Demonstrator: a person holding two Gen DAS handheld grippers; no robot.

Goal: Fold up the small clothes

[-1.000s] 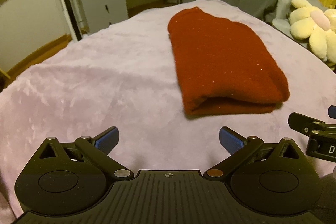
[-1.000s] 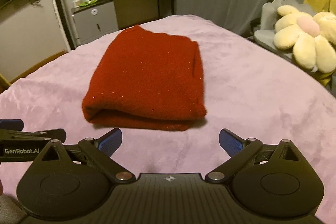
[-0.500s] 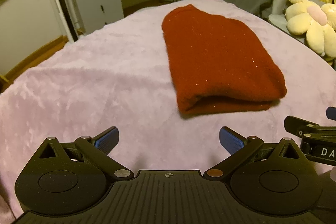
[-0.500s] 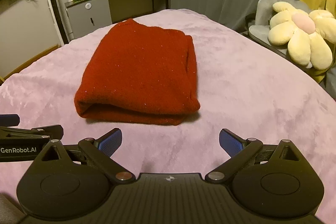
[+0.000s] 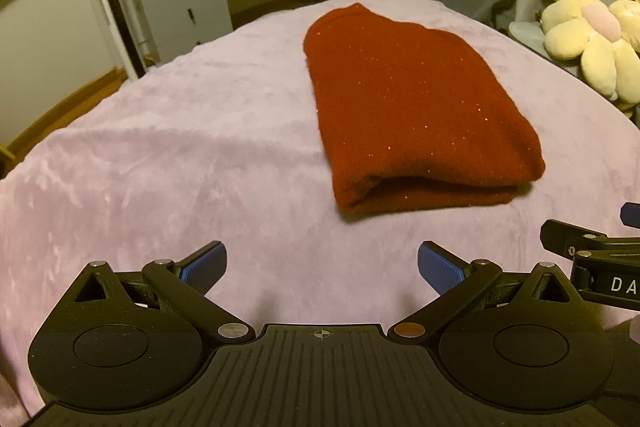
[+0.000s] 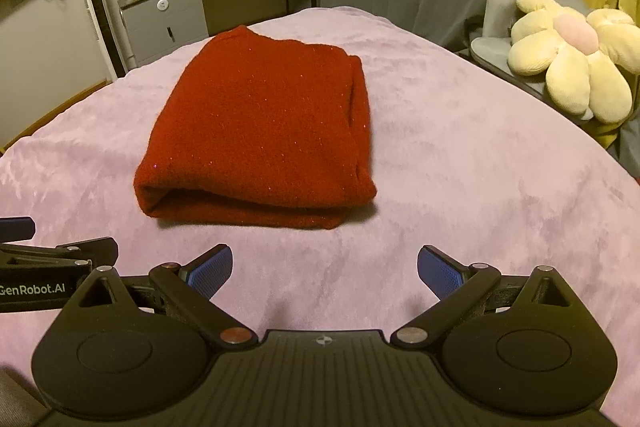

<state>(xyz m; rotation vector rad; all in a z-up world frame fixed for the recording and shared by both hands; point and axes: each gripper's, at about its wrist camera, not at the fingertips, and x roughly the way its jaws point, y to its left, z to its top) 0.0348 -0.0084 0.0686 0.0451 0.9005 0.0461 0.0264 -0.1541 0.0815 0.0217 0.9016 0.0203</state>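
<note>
1. The left claw hangs over the near edge of the bed, its blue-padded fingers spread wide apart and gripping nothing.
2. The right claw hangs just beside it over the same near edge, likewise spread wide and empty.
3. The folded dark red knitted garment lies flat on the lilac plush bed cover, toward the middle of the bed, with its rounded folded end facing the claws.
4. Seen from the left claw, the garment sits ahead and to the right; seen from the right claw, it sits ahead and slightly to the left. Neither claw touches it; bare cover lies between.
5. Beyond the bed's right edge rests a pale yellow flower-shaped plush cushion with a pink centre.
6. Past the far edge stands a grey cabinet.
</note>
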